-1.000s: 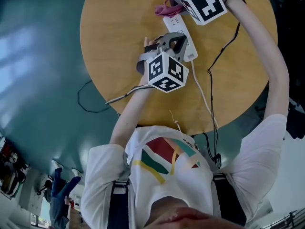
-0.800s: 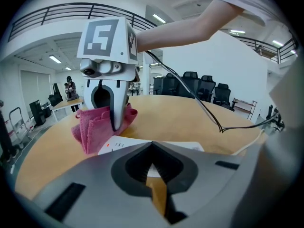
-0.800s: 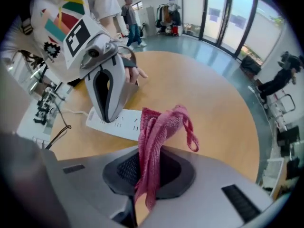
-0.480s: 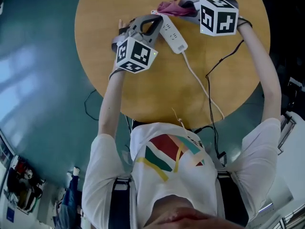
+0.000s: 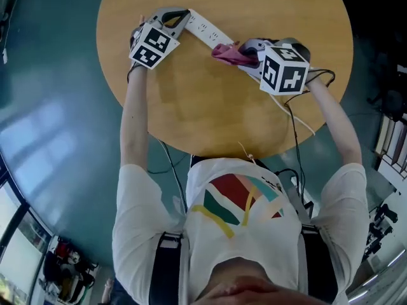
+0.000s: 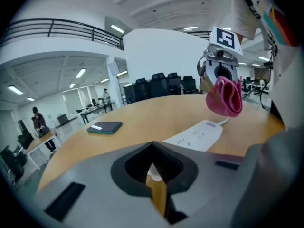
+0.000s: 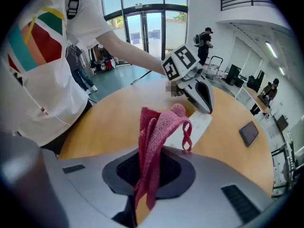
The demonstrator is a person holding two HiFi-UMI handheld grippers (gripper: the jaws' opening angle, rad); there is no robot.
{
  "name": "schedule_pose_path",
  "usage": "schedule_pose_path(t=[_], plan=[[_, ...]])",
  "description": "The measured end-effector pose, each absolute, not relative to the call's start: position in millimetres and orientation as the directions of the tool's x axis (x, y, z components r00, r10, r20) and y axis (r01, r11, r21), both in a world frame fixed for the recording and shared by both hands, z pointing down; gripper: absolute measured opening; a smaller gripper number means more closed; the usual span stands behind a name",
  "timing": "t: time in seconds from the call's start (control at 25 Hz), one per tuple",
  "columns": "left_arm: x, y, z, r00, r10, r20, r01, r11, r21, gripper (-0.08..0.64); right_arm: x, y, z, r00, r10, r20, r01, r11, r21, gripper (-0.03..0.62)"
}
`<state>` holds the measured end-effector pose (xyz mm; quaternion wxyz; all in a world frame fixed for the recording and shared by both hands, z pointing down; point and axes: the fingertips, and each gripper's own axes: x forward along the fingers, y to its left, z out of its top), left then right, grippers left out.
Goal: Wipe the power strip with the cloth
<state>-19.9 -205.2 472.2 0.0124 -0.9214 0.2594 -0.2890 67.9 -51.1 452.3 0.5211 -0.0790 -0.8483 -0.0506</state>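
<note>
**Head view.** We see a round wooden table (image 5: 210, 107) with a white power strip (image 5: 205, 29) lying aslant on its far half. The left gripper (image 5: 179, 16) meets the strip at its far-left end, and its marker cube (image 5: 153, 46) sits toward the table's edge.

**Left gripper view.** We find the jaws drawn nearly together, with a sliver of the strip's white end caught in the notch between them. The rest of the strip runs away across the wood toward the right gripper (image 5: 245, 48).

**Right gripper.** It sits over the strip's other end, where a white cable (image 5: 299, 116) leaves and trails off the near rim of the table. Its jaws are clamped on a pink knitted cloth (image 5: 227, 53). In the right gripper view the cloth rises in folds from between them, with one small loop hanging at its right side.

**Cloth and strip.** From above, the cloth overlaps the strip just past its middle, on the cable side. We cannot settle whether it touches the strip's face.

**Other objects.** A dark phone (image 6: 104, 127) lies flat on the table, well apart from the strip, at the left of the left gripper view. The person's bare arms (image 5: 133, 119) reach out over the table, one to each gripper
</note>
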Motion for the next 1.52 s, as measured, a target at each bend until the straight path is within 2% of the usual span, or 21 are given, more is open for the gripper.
schedule_pose_path(t=[0.08, 0.24, 0.52, 0.72, 0.84, 1.04, 1.24, 1.52], plan=[[-15.8, -192.0, 481.7, 0.706, -0.439, 0.555, -0.440, -0.887, -0.141, 0.034, 65.1, -23.7, 461.9, -0.451, 0.086, 0.889, 0.149, 0.989, -0.020, 0.038], [-21.9, -190.7, 480.5, 0.697, -0.425, 0.577, -0.465, -0.881, -0.086, 0.034, 65.2, -4.7, 478.4, -0.445, 0.044, 0.894, 0.049, 0.998, -0.025, 0.038], [-24.6, -127.3, 475.4, 0.631, -0.375, 0.679, -0.418, -0.902, -0.109, 0.034, 68.0, 10.7, 485.5, -0.400, -0.116, 0.909, -0.099, 0.992, 0.083, 0.040], [-17.5, -66.3, 484.0, 0.652, -0.267, 0.709, -0.372, -0.928, -0.007, 0.034, 34.3, 57.5, 472.0, -0.429, -0.220, 0.876, -0.219, 0.966, 0.136, 0.038], [-17.3, -53.3, 484.2, 0.661, -0.220, 0.717, -0.357, -0.933, 0.043, 0.034, -4.7, 70.7, 484.7, -0.358, -0.294, 0.886, -0.227, 0.948, 0.223, 0.038], [-21.2, -53.5, 491.9, 0.620, -0.167, 0.766, -0.284, -0.959, 0.021, 0.034, -36.0, 41.2, 498.7, -0.241, -0.435, 0.868, -0.286, 0.886, 0.365, 0.038], [-22.9, -71.2, 498.5, 0.569, -0.164, 0.806, -0.216, -0.975, -0.046, 0.034, -35.9, 19.6, 516.8, -0.141, -0.471, 0.871, -0.295, 0.860, 0.417, 0.038], [-3.9, -78.8, 494.4, 0.573, -0.035, 0.819, -0.138, -0.989, 0.055, 0.034, -46.0, -13.0, 517.2, -0.111, -0.488, 0.866, -0.278, 0.852, 0.444, 0.040]])
